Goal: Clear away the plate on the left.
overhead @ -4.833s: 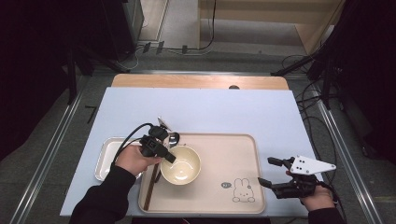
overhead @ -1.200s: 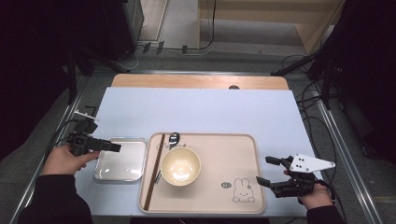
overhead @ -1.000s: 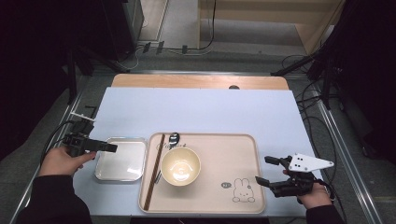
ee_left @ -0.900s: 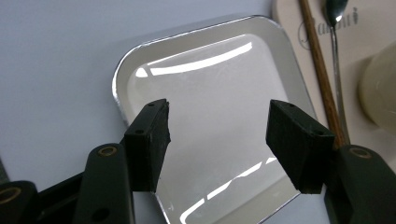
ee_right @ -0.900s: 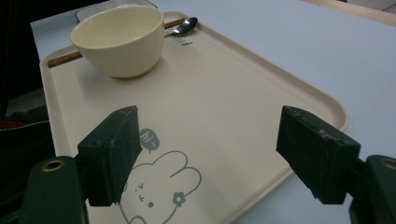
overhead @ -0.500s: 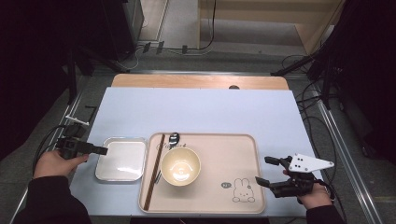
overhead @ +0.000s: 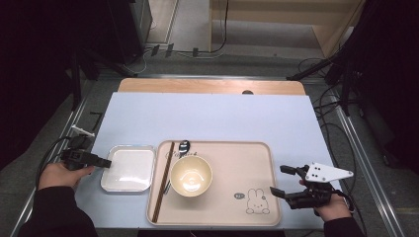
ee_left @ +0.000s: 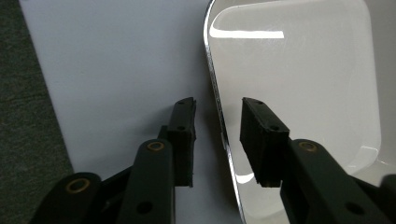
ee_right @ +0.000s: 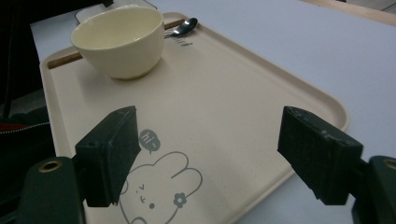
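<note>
- Right gripper (overhead: 286, 185), nearest the person at the lower right of the high view: held in the right hand (overhead: 332, 207) at the right edge of the beige tray (overhead: 222, 153). Its jaws stand spread wide with nothing between them; in the right gripper view (ee_right: 205, 158) they frame the tray's printed rabbit (ee_right: 161, 193).
- Left gripper (overhead: 104, 163), at the lower left, in the left hand (overhead: 59, 174): jaws point toward the left rim of the metal dish (overhead: 129, 168). In the left gripper view (ee_left: 217, 140) one jaw lies over the table beside the dish and the other over the dish's inside, with the rim (ee_left: 215, 93) running between them. The jaws have just been closing around that rim; a gap remains on each side, so the pads do not yet press on it.
- Metal dish: shallow, rectangular with rounded corners, flat on the pale blue table cover (overhead: 207, 113), just left of the tray and apart from it.
- Beige tray: lies flat in the middle of the table's near half. A cream bowl (overhead: 191, 175) stands upright on its left part.
- Chopsticks (overhead: 163, 182): lie along the tray's left edge, just beside the bowl.
- Spoon (overhead: 183, 146): its head shows just beyond the bowl, near the tray's far left corner.
- Wooden table edge (overhead: 212, 86): farthest, beyond the cover.
</note>
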